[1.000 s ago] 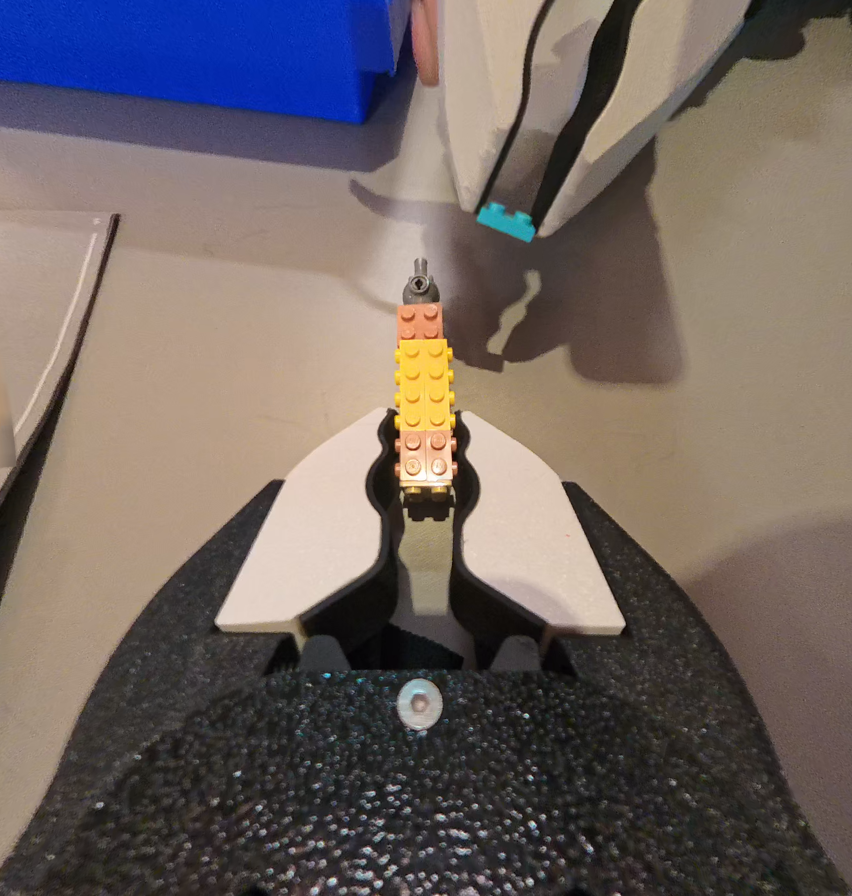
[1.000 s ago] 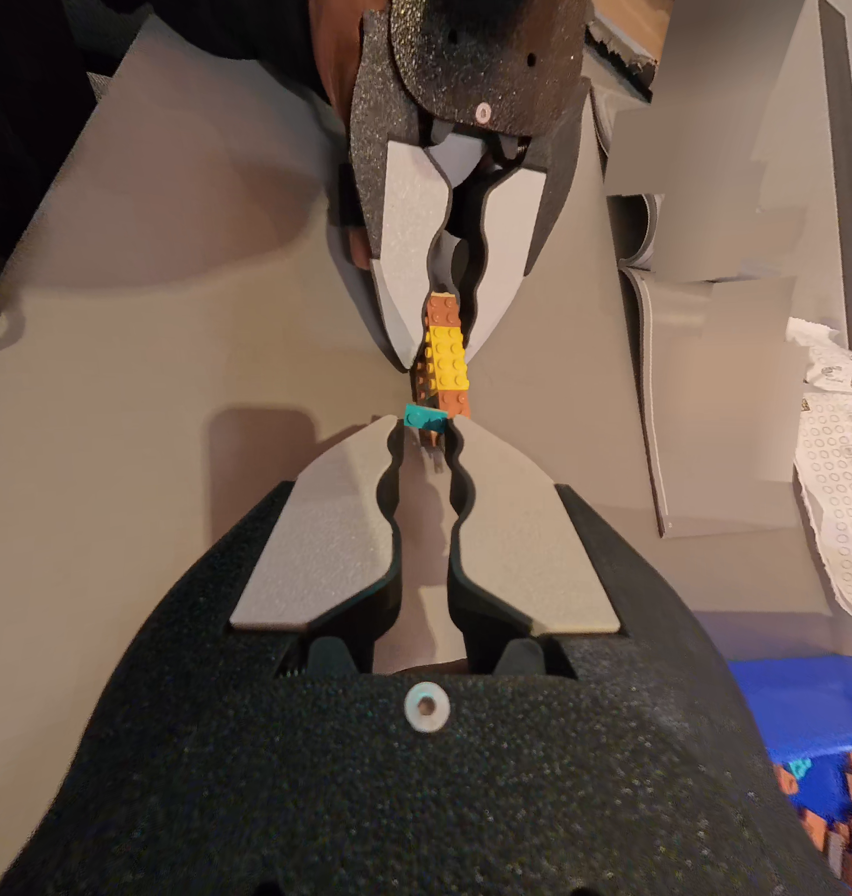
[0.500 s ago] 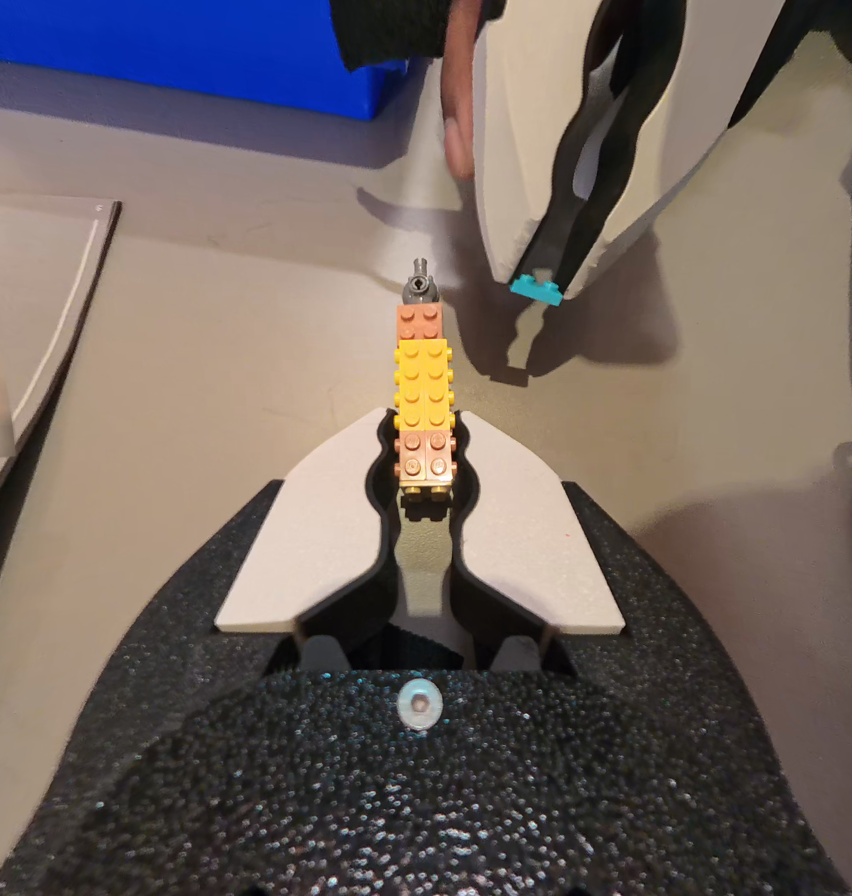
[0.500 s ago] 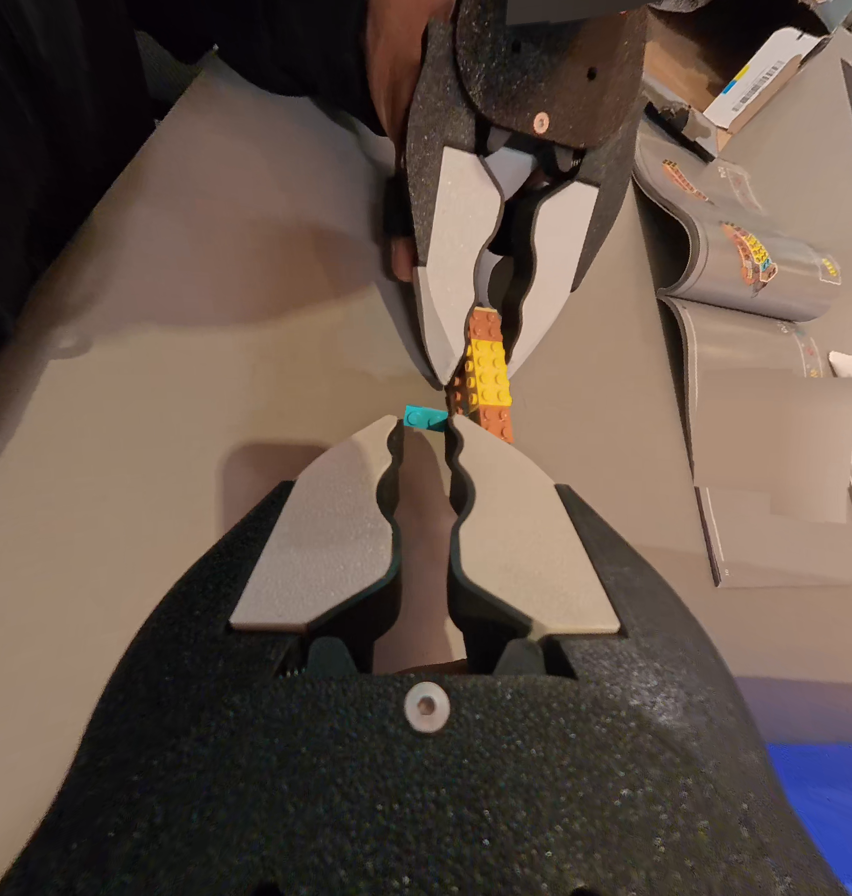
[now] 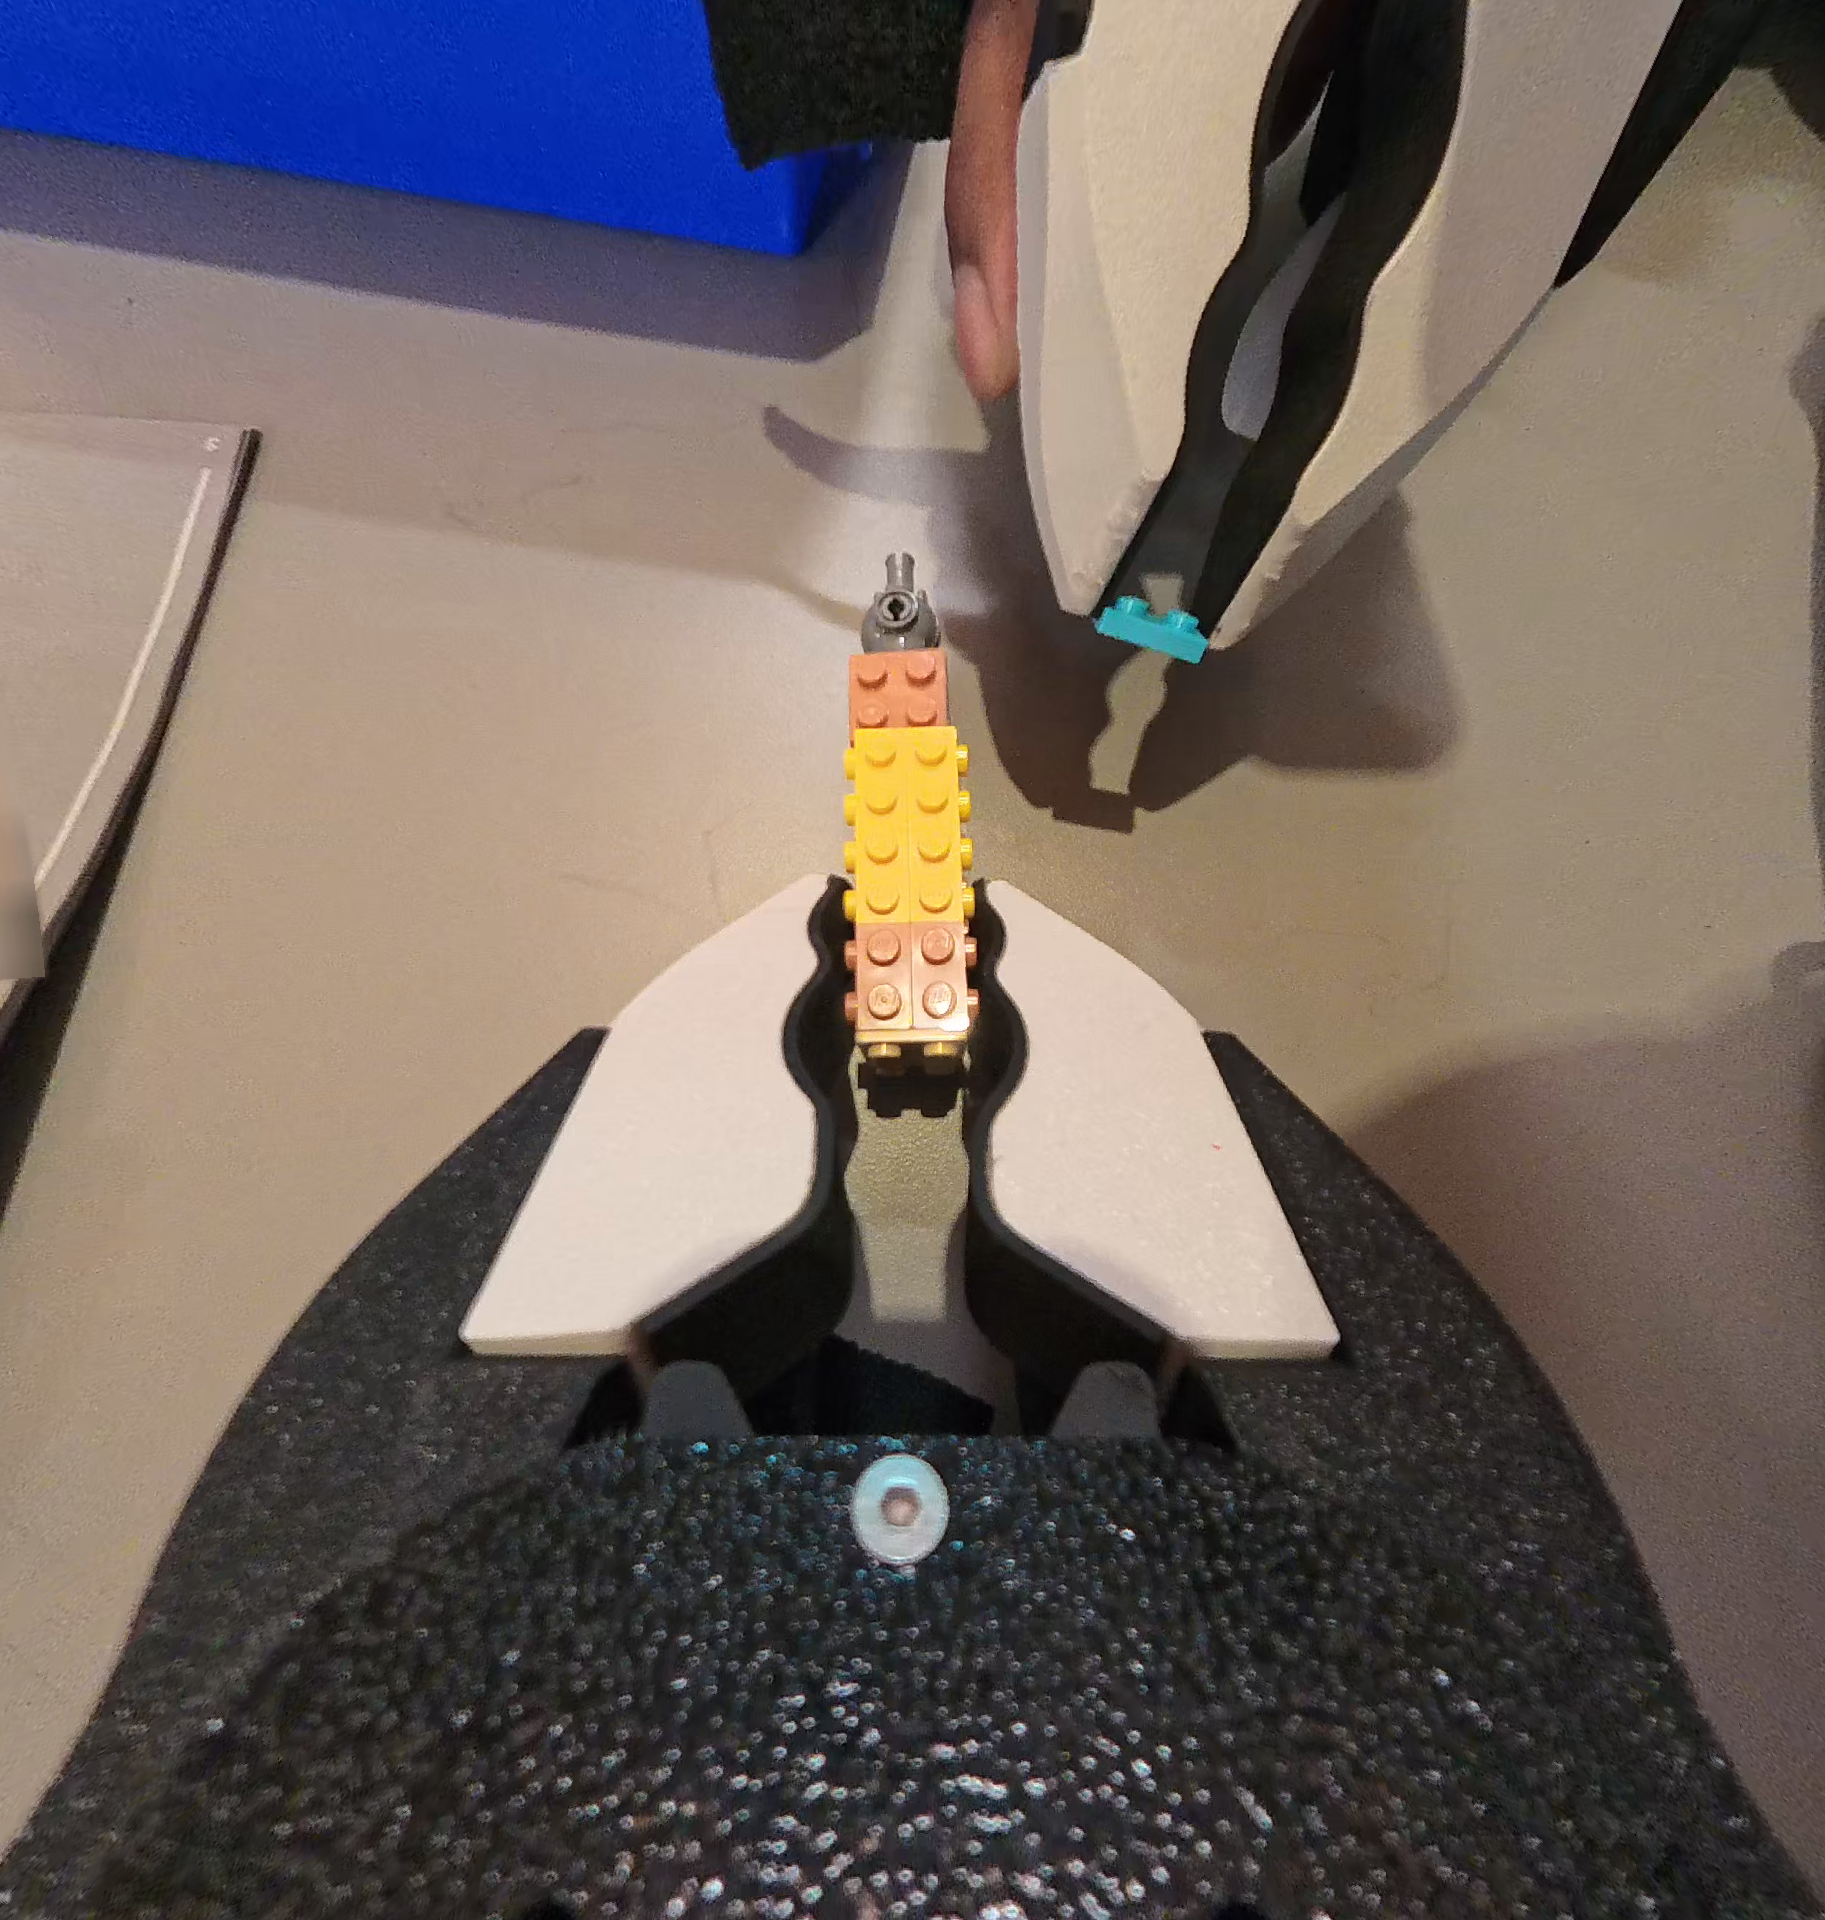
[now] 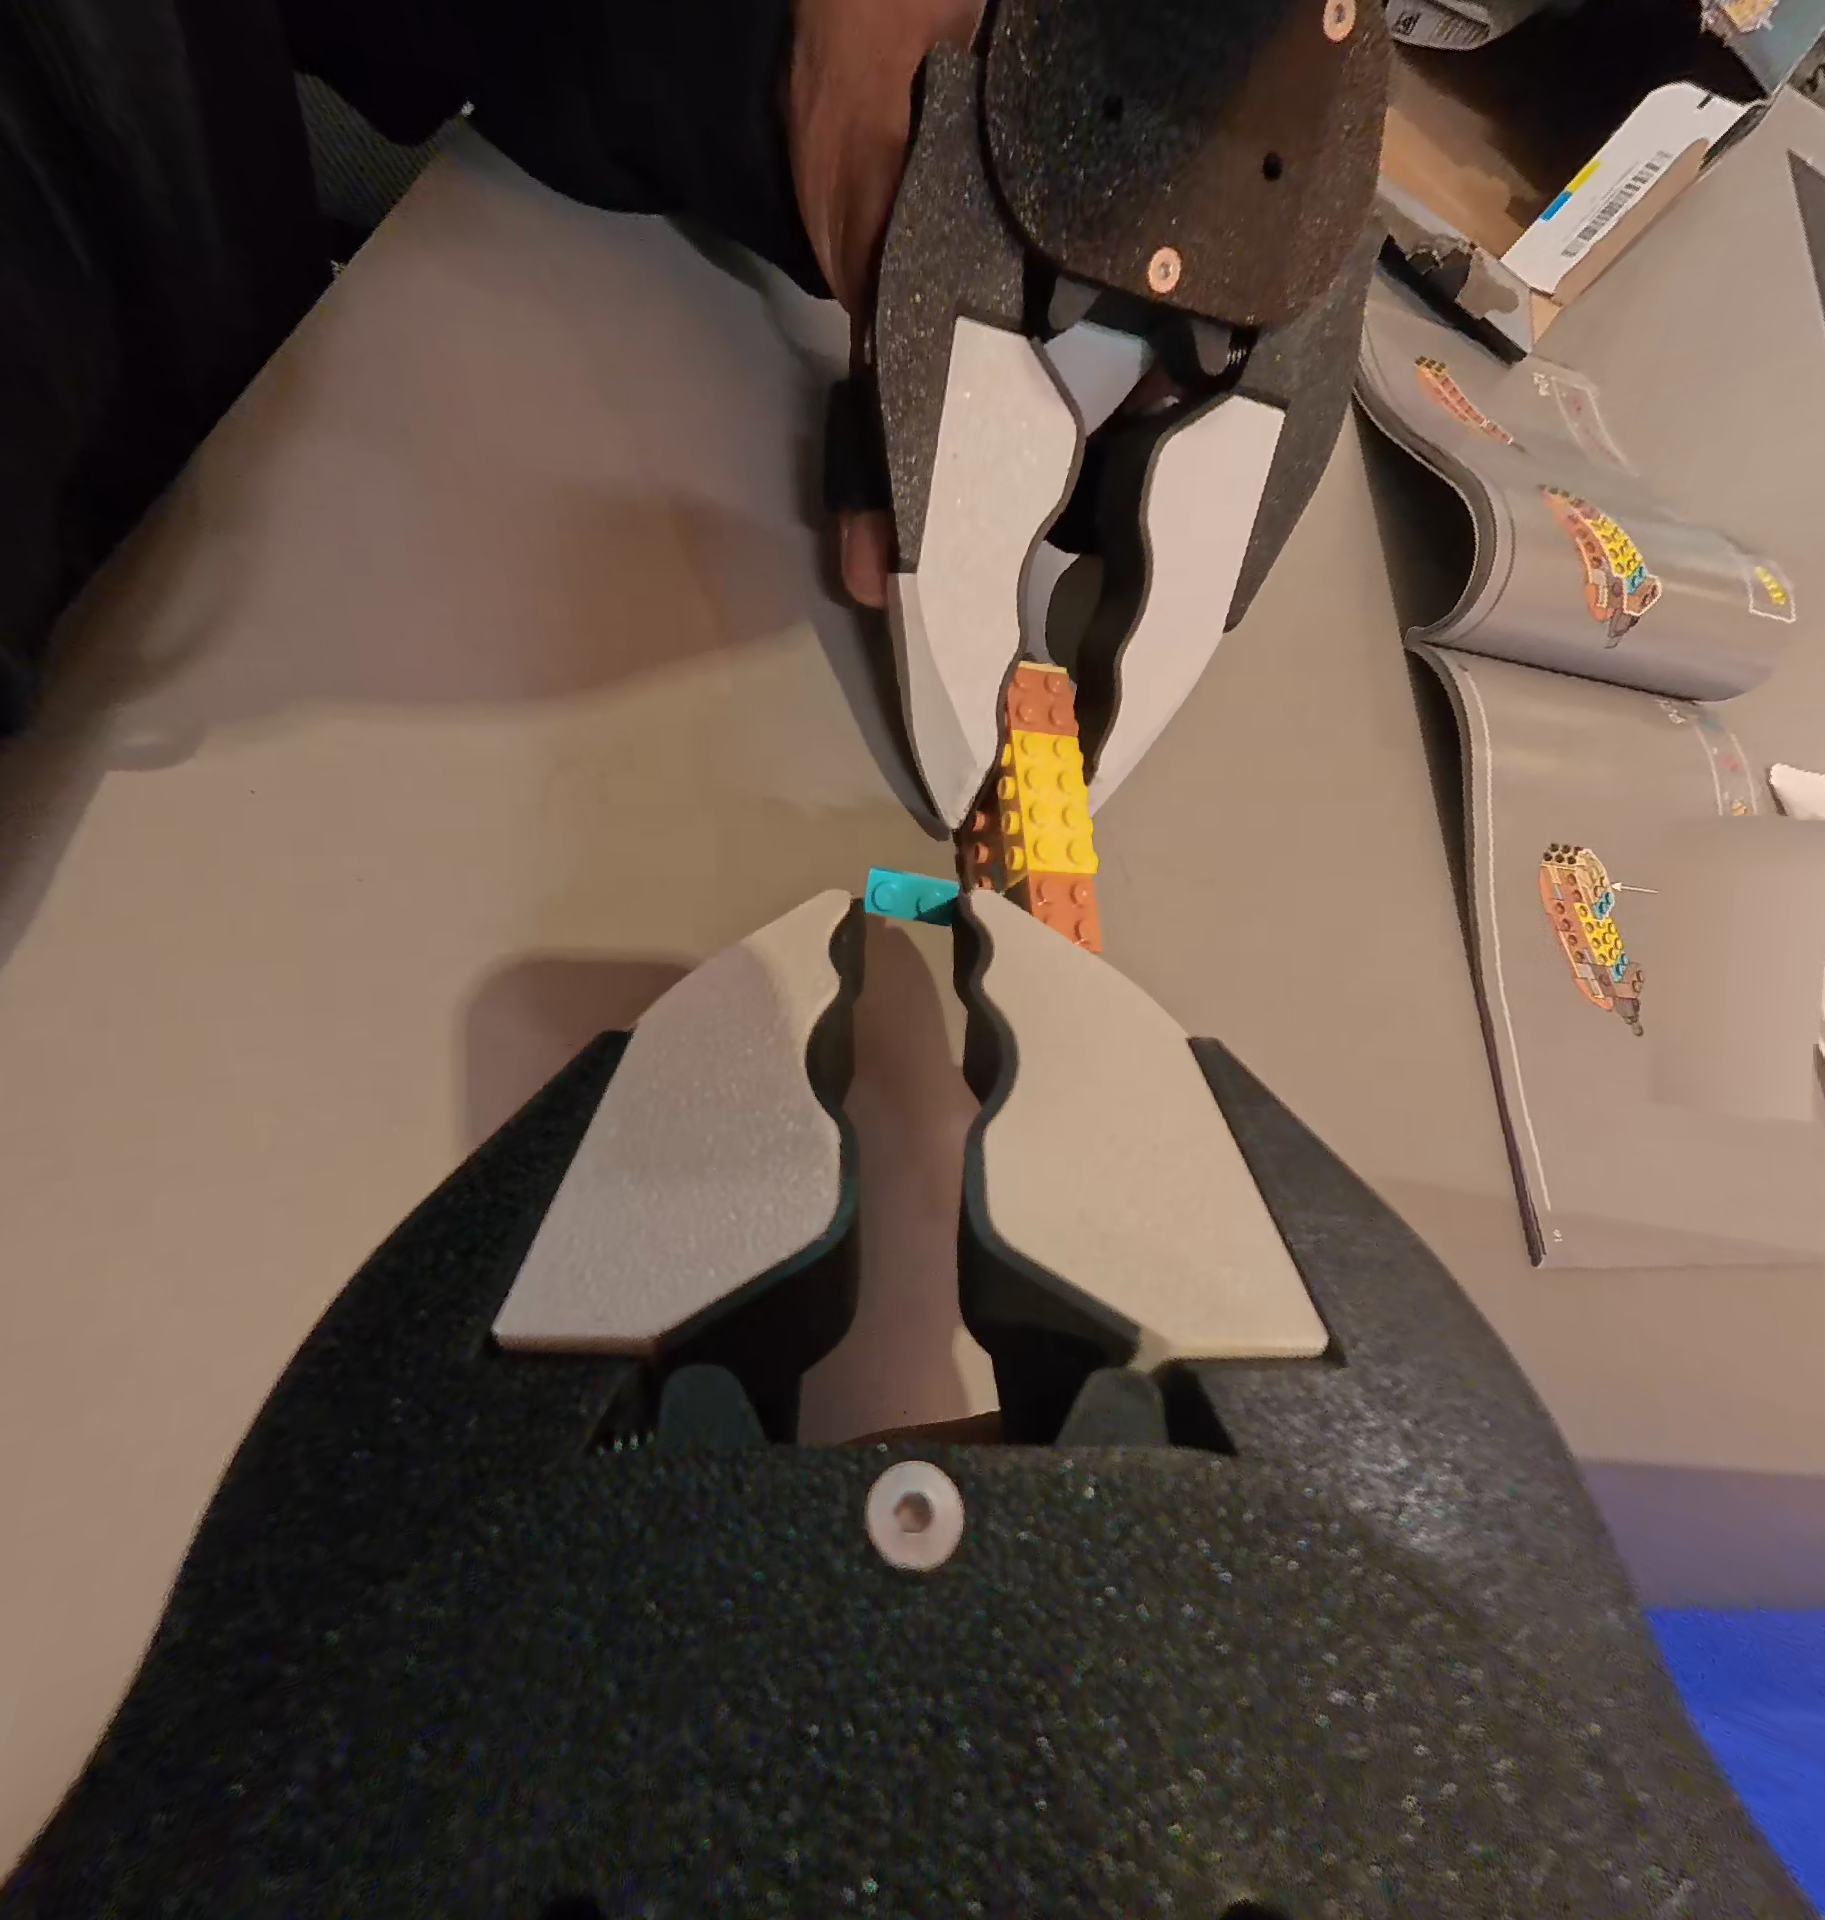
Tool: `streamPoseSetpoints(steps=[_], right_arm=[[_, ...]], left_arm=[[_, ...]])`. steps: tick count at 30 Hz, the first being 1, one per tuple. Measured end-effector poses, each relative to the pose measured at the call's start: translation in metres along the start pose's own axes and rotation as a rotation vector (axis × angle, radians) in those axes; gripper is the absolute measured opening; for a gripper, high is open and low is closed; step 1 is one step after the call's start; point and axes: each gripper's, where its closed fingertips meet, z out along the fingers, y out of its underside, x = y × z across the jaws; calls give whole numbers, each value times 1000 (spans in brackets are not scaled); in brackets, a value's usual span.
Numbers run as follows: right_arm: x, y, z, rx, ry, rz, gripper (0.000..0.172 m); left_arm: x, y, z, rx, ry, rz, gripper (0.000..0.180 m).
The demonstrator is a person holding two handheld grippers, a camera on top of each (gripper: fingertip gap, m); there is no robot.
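Note:
My left gripper (image 5: 906,914) is shut on a long brick assembly (image 5: 908,831) of yellow and brown bricks with a small grey piece (image 5: 897,613) at its far end. It grips the assembly's near brown end above the tan table (image 5: 472,831). My right gripper (image 6: 908,902) is shut on a small teal plate (image 6: 910,896) held across its fingertips. In the left wrist view the right gripper (image 5: 1157,623) hangs to the right of the assembly's far end with the teal plate (image 5: 1149,629) at its tips. In the right wrist view the assembly (image 6: 1043,821) sits just beyond and right of the plate.
A blue bin (image 5: 368,94) stands at the table's back in the left wrist view, and shows at lower right in the right wrist view (image 6: 1760,1714). An open instruction booklet (image 6: 1635,935) lies on the right. A cardboard box (image 6: 1614,197) sits beyond it. A person's hand (image 6: 846,156) holds the left gripper. Tip to tip, the grippers are about 6 cm apart.
The right gripper with the teal plate has moved lower and to the right of the assembly's far end. The left gripper and its assembly have stayed nearly still. Both grasps are unchanged.

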Motion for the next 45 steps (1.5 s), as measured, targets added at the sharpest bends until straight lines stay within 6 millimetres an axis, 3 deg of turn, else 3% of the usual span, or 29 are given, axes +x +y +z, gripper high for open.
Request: streamPoseSetpoints(steps=[36,45], right_arm=[[6,-5,-3,15,36,-4,15],[8,-5,-4,16,45,-3,16]], left_arm=[[1,0,0,-3,-3,10,21],[0,0,0,0,-5,6,32]])
